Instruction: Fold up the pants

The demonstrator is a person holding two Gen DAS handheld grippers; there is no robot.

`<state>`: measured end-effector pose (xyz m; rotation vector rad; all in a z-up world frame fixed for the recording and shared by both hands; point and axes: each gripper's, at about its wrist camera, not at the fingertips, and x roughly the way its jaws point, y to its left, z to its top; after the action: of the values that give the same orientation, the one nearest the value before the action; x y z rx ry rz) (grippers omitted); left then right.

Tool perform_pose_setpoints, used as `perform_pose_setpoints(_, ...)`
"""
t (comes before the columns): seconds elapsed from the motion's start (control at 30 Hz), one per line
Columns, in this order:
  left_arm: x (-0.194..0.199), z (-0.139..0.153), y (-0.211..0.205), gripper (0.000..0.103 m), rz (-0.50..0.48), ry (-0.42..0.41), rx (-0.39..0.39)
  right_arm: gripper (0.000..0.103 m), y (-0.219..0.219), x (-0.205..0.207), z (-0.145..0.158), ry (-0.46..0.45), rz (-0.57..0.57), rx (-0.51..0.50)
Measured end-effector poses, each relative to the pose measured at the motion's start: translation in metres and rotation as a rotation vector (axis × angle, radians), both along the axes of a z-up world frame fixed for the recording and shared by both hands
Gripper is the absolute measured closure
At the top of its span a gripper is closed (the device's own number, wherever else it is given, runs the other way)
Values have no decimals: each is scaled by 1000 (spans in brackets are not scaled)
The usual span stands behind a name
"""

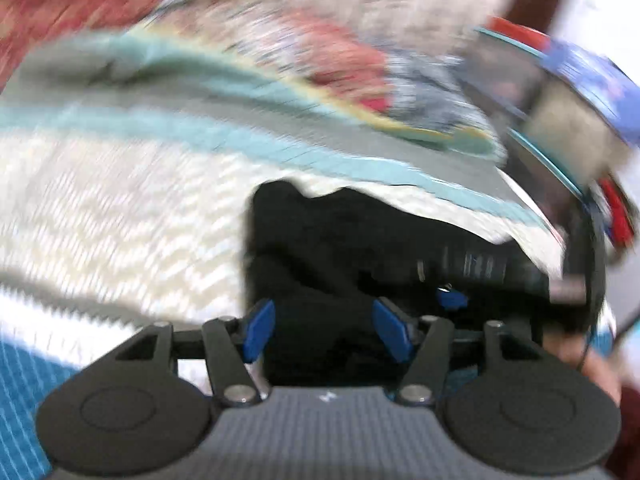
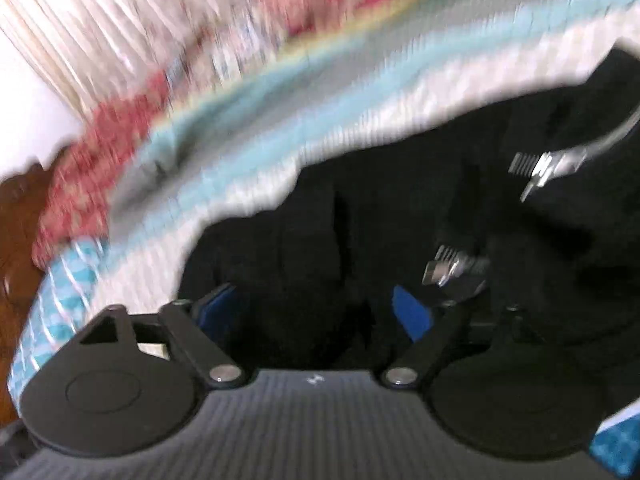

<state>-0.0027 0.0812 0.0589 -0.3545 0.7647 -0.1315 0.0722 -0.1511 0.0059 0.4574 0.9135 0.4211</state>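
Observation:
The black pants (image 1: 320,248) lie bunched on a striped white, teal and grey bedspread (image 1: 120,184). Both views are motion-blurred. My left gripper (image 1: 326,330) has its blue pads wide apart, with black cloth lying between and under them. In the right wrist view the pants (image 2: 360,208) fill the middle and right. My right gripper (image 2: 316,312) also has its blue pads wide apart over black cloth. The other gripper (image 1: 452,300) shows at the right of the left wrist view, close beside the pants; its metal screws (image 2: 444,268) show in the right wrist view.
A red and blue patterned cover (image 1: 340,60) lies beyond the striped bedspread. A wooden bed frame (image 2: 16,216) stands at the left of the right wrist view, with a pale curtain (image 2: 80,20) behind. A hand (image 1: 596,364) holds the other gripper.

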Motion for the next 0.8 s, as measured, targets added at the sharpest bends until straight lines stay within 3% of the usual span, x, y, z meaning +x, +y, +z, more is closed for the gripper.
perform_pose_setpoints(0.03,5,-4,6,47,28,23,-18,68,8,-1,-2,-2,10,-66)
perform_pose_setpoints(0.07,9,-8,12,47,47,37,-26,82,12,-7,2,-50,7,-120)
perform_pose_setpoints(0.1,8,-11,14,47,58,47,-25,86,11,-14,6,-98,3,-145)
perform_pose_setpoints(0.2,19,-25,12,47,75,93,-19,86,4,-22,12,-181,-77,-277)
perform_pose_setpoints(0.27,21,-32,7,47,85,114,-38,85,-2,-18,-2,-114,-80,-274)
perform_pose_setpoints(0.33,26,-33,5,44,96,125,-68,82,-2,-23,-4,-141,-63,-286)
perform_pose_setpoints(0.4,33,-33,3,38,92,130,-103,68,-3,-28,4,-146,-66,-282)
perform_pose_setpoints(0.43,34,-31,1,36,88,127,-115,66,-9,-29,6,-141,-76,-255)
perform_pose_setpoints(0.5,37,-29,-5,24,83,129,-103,59,-23,-32,9,-138,-93,-175)
perform_pose_setpoints(0.57,44,-34,-13,23,67,164,-66,53,-30,-36,15,-152,-99,-146)
perform_pose_setpoints(0.63,48,-46,-19,32,61,220,-48,43,-23,-27,22,-173,-65,-150)
perform_pose_setpoints(0.7,47,-62,-18,46,68,266,-92,29,-19,-8,31,-199,-43,-149)
perform_pose_setpoints(0.8,38,-67,-16,53,73,239,-93,28,-20,31,35,-173,-30,-93)
